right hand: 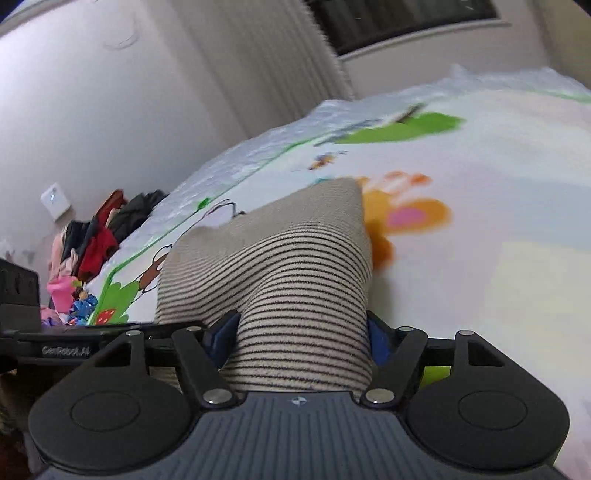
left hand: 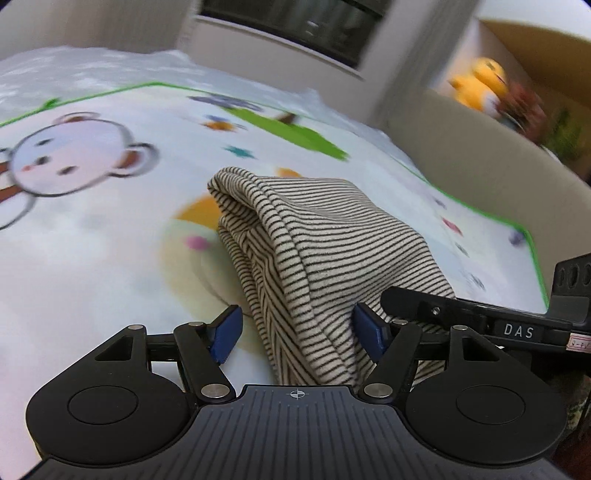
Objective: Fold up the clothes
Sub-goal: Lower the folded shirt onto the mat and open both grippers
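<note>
A folded beige garment with thin black stripes [left hand: 314, 240] lies on a white cartoon-print blanket [left hand: 92, 240]. In the left wrist view my left gripper [left hand: 297, 326] is open, its blue pads [left hand: 225, 332] on either side of the garment's near edge. The right gripper's black body [left hand: 480, 314] reaches in from the right over the same edge. In the right wrist view my right gripper [right hand: 301, 338] is open, with the striped garment [right hand: 280, 266] bunched between its blue pads [right hand: 221, 338]. The left gripper's body [right hand: 55, 343] shows at the left.
The blanket [right hand: 480, 184] covers a bed. A pile of clothes [right hand: 96, 236] and colourful toys [right hand: 70, 299] lie beyond the bed's left edge. A yellow plush toy [left hand: 480, 83] sits in a cardboard box at the right. A wall and window [left hand: 295, 26] stand behind.
</note>
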`<control>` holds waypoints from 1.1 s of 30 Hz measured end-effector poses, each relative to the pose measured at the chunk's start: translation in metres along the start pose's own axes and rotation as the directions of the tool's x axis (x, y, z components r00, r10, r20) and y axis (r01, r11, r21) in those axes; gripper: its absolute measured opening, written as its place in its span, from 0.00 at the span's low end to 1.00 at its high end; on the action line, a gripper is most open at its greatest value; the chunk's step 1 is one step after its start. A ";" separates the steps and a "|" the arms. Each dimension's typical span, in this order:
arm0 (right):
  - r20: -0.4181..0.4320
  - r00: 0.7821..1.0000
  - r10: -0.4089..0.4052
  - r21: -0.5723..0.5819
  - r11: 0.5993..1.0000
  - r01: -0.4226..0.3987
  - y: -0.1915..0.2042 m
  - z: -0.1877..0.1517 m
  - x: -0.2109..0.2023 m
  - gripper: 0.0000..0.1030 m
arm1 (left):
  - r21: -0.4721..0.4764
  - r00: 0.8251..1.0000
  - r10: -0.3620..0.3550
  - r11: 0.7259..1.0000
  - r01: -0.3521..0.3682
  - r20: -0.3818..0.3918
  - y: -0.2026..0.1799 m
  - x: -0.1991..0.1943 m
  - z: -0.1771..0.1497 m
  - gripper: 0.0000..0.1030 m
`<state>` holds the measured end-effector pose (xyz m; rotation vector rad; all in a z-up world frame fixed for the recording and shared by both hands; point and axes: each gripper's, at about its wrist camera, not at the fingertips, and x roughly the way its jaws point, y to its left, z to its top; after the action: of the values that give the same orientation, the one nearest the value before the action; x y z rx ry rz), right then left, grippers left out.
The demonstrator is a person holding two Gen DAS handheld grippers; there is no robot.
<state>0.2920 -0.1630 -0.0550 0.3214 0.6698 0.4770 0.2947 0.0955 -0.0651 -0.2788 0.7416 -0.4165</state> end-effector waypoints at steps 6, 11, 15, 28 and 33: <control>-0.004 0.999 -0.031 -0.061 0.998 0.031 0.022 0.006 0.020 0.76 | -0.026 0.999 0.035 0.999 -0.034 0.040 0.020 0.002 0.004 0.81; 0.107 0.991 -0.082 -0.226 0.968 0.105 0.047 -0.009 -0.018 0.66 | 0.021 0.990 0.052 0.998 -0.055 0.132 0.001 -0.014 0.020 0.70; 0.172 0.980 -0.098 -0.405 0.900 0.161 0.080 -0.016 -0.032 0.38 | 0.074 0.945 -0.003 0.997 -0.023 0.326 -0.021 -0.044 0.043 0.64; 0.100 0.986 -0.132 -0.522 0.837 0.165 0.105 -0.037 -0.020 0.53 | 0.015 0.995 0.026 1.000 -0.027 0.097 0.008 0.064 0.055 0.36; 0.092 0.981 -0.168 -0.522 0.831 0.191 0.095 -0.050 0.000 0.56 | 0.051 0.988 0.105 0.992 -0.111 0.110 -0.010 0.054 0.057 0.36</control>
<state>0.2287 -0.0757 -0.0514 -0.2560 0.4952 0.4531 0.3674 0.0677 -0.0534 -0.2045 0.6357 -0.3166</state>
